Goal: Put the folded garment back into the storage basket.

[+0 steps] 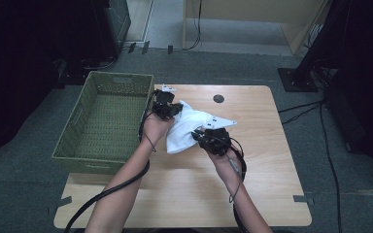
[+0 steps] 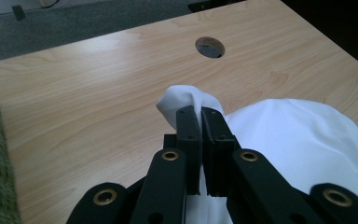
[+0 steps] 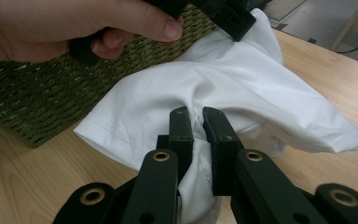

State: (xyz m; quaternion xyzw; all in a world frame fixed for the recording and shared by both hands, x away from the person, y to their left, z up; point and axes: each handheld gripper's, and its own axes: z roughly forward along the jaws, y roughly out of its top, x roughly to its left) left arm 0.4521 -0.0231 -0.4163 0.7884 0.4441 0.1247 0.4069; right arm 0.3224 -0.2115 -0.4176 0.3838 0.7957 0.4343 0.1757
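You've got the white cloth pinched at both ends. Your left tongs are pressed together on a bunched corner of it, fabric puffing out past the tips. Your right tongs are clamped on a gathered fold, with cloth squeezed down between the jaws. From above, the cloth hangs slung between the two over the tabletop, just beside the green woven basket, which sits open at your left.

This thing is light and completely limp, so it will sag and swing wherever you lead it, and it will take no shape of its own. Thin, smooth fabric like this can creep out of a shallow pinch, I'd say. Your left bite looks the slighter of the two, right at the tip of the corner, so mind that one. The hemmed edge, visible in the right gripper view, is the firmer place to hold if you need to regrip. Watch the loose lower flap too, because it could snag on the basket rim.
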